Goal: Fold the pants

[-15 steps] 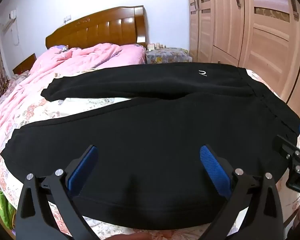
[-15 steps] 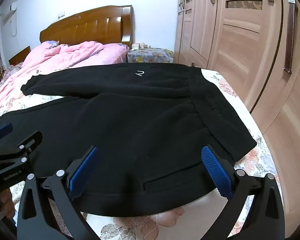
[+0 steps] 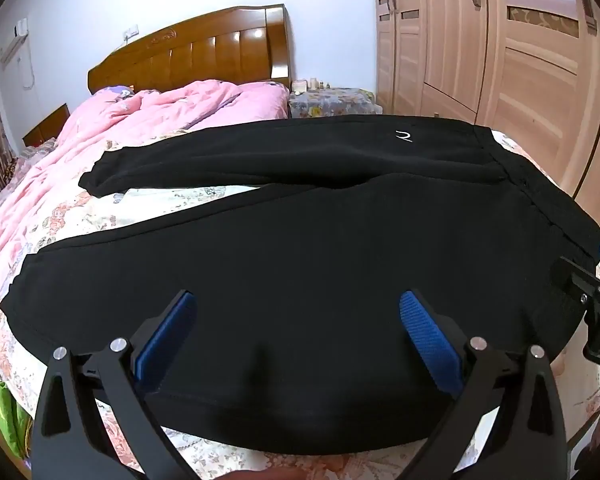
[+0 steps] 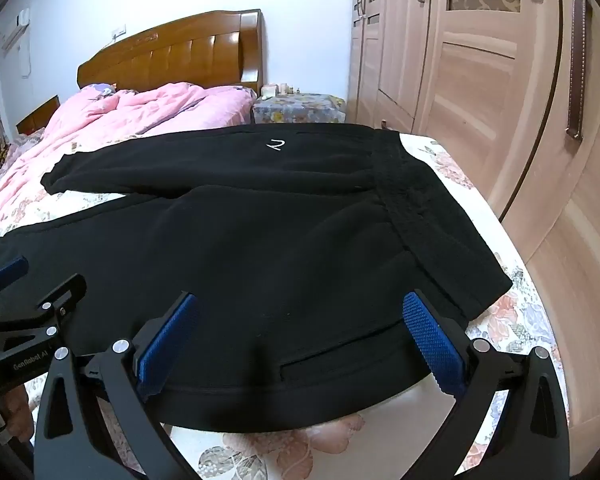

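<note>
1. Pants (image 3: 320,264), black, lie flat on the floral bed sheet (image 3: 100,208); waistband (image 4: 416,208) toward the right of the frame, the two legs running off to the left, splayed apart with sheet showing between them
2. Long axis: left to right across both views, so square to the line of the fingers
3. Left gripper (image 3: 296,336): jaws spread wide, nothing between them, low over the near leg at lower centre of its view
4. Right gripper (image 4: 300,336): jaws spread wide, holding nothing, low over the hip by the side pocket slit (image 4: 340,354)
5. Judgement: near hem edge lies just ahead of both; right is nearer the waistband, left nearer the cuff end; near leg likely goes over the far leg
</note>
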`<state>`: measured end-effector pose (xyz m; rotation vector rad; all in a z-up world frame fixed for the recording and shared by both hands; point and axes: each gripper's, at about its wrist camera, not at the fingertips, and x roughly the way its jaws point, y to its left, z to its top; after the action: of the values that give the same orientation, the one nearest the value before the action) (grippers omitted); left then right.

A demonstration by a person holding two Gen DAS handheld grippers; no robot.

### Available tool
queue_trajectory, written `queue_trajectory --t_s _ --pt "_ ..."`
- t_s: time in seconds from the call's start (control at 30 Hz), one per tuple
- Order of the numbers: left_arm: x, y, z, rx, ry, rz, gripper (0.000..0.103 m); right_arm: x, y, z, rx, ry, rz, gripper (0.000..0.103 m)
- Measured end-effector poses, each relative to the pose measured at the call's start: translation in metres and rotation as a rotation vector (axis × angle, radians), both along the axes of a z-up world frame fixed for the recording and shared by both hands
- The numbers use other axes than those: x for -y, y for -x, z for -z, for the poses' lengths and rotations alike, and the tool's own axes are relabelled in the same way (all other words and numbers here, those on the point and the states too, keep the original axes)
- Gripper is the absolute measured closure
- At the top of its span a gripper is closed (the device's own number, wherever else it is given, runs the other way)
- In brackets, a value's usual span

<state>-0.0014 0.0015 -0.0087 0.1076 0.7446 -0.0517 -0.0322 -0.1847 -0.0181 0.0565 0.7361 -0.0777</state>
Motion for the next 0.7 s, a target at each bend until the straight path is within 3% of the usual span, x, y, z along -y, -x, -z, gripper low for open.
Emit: queue_trajectory --t_s 0.7 --pt "-0.0039 -0.0007 0.0017 -0.025 0.031 -0.005 0.001 -0.0013 0.0001 0.0079 -0.013 0.007 0.003 0.004"
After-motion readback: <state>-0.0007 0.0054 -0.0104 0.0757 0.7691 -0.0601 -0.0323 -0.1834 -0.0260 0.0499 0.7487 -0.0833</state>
